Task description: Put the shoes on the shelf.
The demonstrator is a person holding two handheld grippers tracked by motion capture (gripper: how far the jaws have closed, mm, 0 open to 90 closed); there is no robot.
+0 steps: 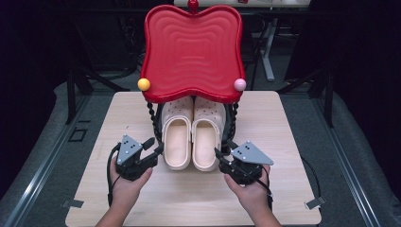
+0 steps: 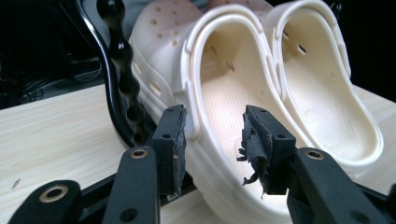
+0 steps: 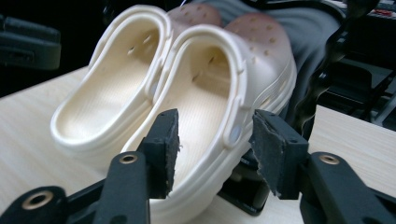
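Two cream clogs stand side by side, toes away from me, under a red wavy tray (image 1: pixel 191 52) on black twisted legs (image 1: pixel 151 116). My left gripper (image 1: pixel 154 145) is at the outer side of the left clog (image 1: pixel 177 142). In the left gripper view its jaws (image 2: pixel 212 116) straddle the outer wall of that clog (image 2: pixel 215 88), one pad outside and one over the footbed, neither pressing. My right gripper (image 1: pixel 223 149) stands the same way at the right clog (image 1: pixel 205 142). Its jaws (image 3: pixel 215 116) are open around the outer rim of that clog (image 3: pixel 205 88).
A yellow ball (image 1: pixel 143 84) and a pink ball (image 1: pixel 239 84) sit on the tray's front corners. A black leg (image 2: pixel 123 70) rises just left of the left clog. The pale wooden table (image 1: pixel 189 198) has bare room in front of the shoes; dark floor surrounds it.
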